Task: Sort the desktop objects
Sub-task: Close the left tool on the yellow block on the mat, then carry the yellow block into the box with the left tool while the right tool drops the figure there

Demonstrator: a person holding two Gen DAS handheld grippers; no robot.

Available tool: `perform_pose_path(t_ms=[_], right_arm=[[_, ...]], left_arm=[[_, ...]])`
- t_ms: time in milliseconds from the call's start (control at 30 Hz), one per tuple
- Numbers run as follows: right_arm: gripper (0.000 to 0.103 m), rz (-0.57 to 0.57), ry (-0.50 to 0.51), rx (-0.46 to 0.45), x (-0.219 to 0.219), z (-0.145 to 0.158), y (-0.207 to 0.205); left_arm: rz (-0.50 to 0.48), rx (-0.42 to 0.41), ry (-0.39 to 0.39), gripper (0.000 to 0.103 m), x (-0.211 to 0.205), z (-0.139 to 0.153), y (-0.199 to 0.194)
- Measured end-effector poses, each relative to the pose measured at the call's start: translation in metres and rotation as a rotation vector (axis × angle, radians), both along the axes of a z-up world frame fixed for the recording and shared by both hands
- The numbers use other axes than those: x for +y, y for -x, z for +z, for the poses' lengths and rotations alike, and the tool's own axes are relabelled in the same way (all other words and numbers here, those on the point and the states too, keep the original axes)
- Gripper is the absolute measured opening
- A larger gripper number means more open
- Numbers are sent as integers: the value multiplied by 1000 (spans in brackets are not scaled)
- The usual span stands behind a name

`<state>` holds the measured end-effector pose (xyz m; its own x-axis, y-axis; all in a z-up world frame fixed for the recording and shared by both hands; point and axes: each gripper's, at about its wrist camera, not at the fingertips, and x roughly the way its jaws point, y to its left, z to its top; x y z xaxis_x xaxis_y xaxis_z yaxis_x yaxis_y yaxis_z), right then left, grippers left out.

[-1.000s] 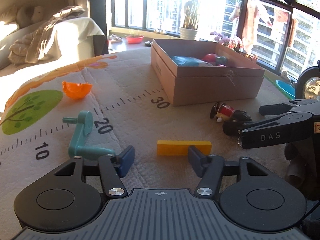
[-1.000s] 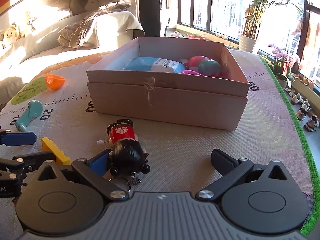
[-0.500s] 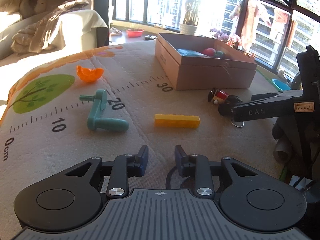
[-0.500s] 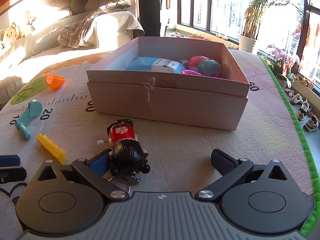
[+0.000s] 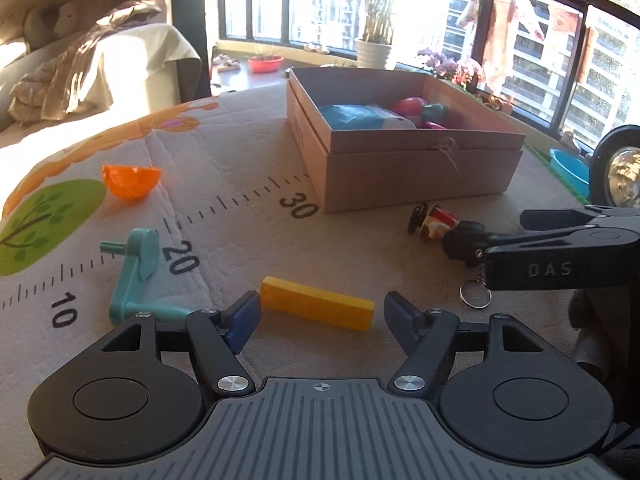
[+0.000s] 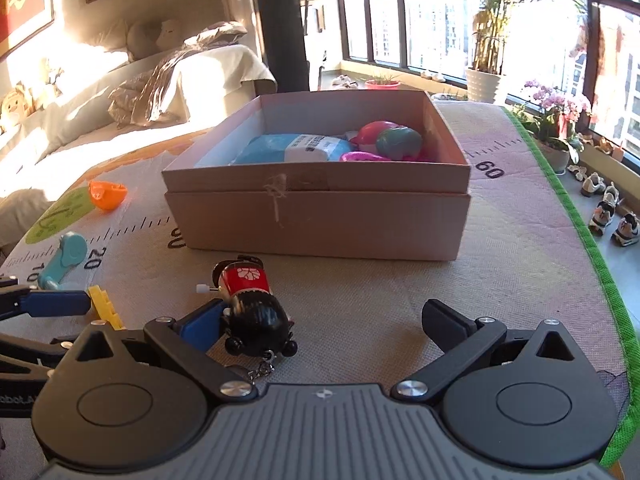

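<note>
A yellow brick (image 5: 316,306) lies flat on the printed mat, just ahead of and between the fingertips of my left gripper (image 5: 322,318). Its jaws are opening and the blue pads (image 5: 242,318) stand clear of the brick's ends. My right gripper (image 6: 322,324) is open and low over the mat. A wind-up doll (image 6: 250,308) with a red body, a black head and a key ring lies against its left pad (image 6: 200,326); the right finger is far from the doll. The cardboard box (image 6: 320,220) behind holds a blue packet and coloured eggs.
A teal crank handle (image 5: 136,276) lies left of the brick, and an orange half shell (image 5: 130,180) sits farther back left. The mat's green edge (image 6: 576,216) runs along the right, with shoes on the floor beyond it. A sofa and windows stand behind.
The left gripper drew back from the yellow brick with its jaws narrowed, then came forward to it again with the jaws wider. The right gripper and the doll stayed put.
</note>
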<state>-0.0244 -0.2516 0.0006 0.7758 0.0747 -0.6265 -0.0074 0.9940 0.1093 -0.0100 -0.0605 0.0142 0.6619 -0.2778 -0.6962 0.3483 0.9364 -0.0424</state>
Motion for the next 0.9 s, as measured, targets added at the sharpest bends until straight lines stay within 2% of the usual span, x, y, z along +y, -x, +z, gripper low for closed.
perform_pose_path(t_ms=[100, 133, 167, 233, 267, 367, 433, 500, 533, 567, 633, 700, 900], right_arm=[[98, 27, -18, -7, -5, 5, 5], [96, 55, -11, -11, -3, 8, 7], [91, 80, 2, -18, -1, 10, 9], [81, 135, 43, -42, 6, 17, 14], [73, 163, 56, -49, 10, 19, 15], [62, 234, 66, -37, 22, 22, 14], [60, 257, 86, -31, 30, 21, 10], [58, 267, 118, -33, 37, 18, 5], [57, 271, 127, -28, 39, 17, 2], [53, 273, 128, -19, 40, 15, -1], [43, 269, 132, 0, 39, 13, -5], [34, 264, 124, 19, 36, 11, -7], [34, 259, 120, 31, 31, 10, 0]], left_arm=[[-1, -8, -3, 66, 3, 0, 1], [0, -14, -4, 58, 6, 0, 2], [-2, -17, -4, 45, 9, 0, 3], [-7, -16, 1, 32, 16, 1, 8], [-12, -12, 8, 28, 21, 1, 10], [-38, -5, 18, 29, 34, 2, 22], [-32, -3, 9, 31, 40, 2, 27], [-27, -6, 11, 45, 42, 4, 28], [-16, -12, 19, 58, 42, 5, 26], [-8, -16, 28, 64, 40, 7, 24], [12, -6, 40, 68, 34, 8, 13], [31, 7, 36, 69, 26, 7, 1], [54, 4, -25, 64, 14, 0, -15]])
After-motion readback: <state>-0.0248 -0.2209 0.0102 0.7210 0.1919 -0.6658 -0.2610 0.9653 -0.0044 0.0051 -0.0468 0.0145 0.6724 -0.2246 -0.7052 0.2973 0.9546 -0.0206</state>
